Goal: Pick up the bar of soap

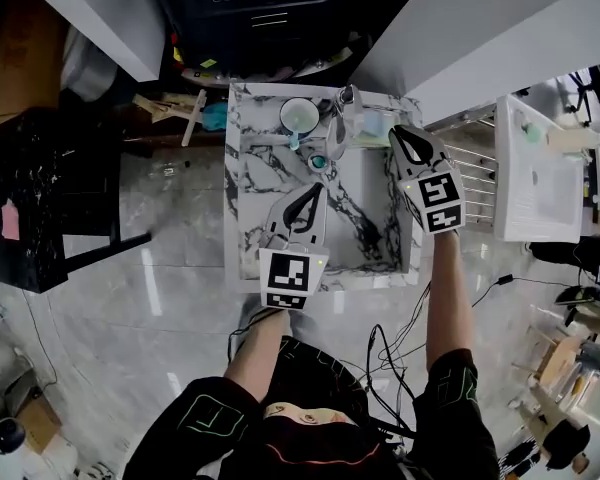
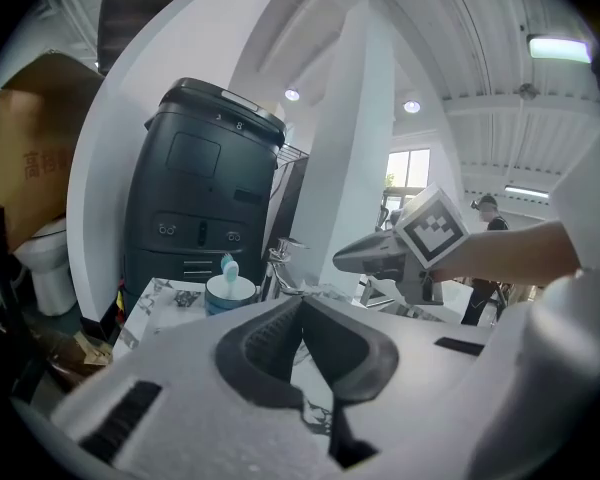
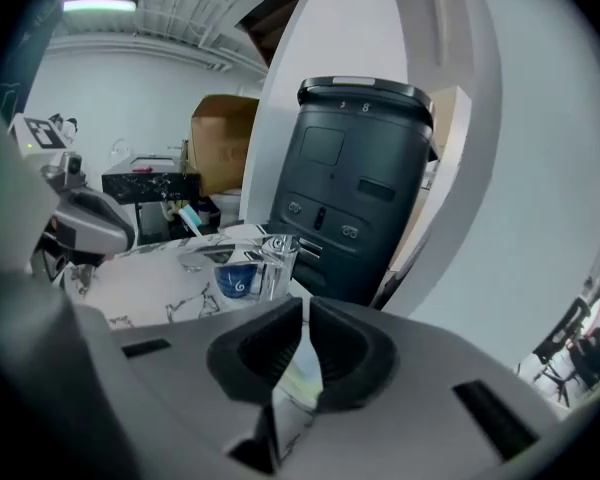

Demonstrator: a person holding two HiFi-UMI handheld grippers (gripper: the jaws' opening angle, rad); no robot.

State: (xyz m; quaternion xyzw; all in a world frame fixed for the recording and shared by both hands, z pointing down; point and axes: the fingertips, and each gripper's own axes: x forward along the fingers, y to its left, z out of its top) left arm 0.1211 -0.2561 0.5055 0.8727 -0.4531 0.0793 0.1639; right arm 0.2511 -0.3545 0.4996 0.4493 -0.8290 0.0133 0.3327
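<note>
The bar of soap (image 1: 374, 126), as best I can judge, is the pale green block at the counter's (image 1: 242, 173) 1 o'clock corner. It lies just at the tips of the right tongs (image 1: 400, 136), and neither gripper view shows it plainly.

Those tongs (image 3: 305, 320) are barely parted, a thin slit with nothing in it. They'll need to spread wider than the bar, come down square over its sides, then close gently, since soap is likely to slip.

The left tongs (image 1: 313, 192) are closed and empty (image 2: 302, 310), hanging over the basin at 6 o'clock, well clear.

The faucet (image 1: 344, 103) stands close at the soap's 9 o'clock, and beyond it the cup with a toothbrush (image 1: 299, 116). A clear glass (image 3: 242, 273) also sits by the tap. Approaching from the 3 o'clock side keeps away from all three.
</note>
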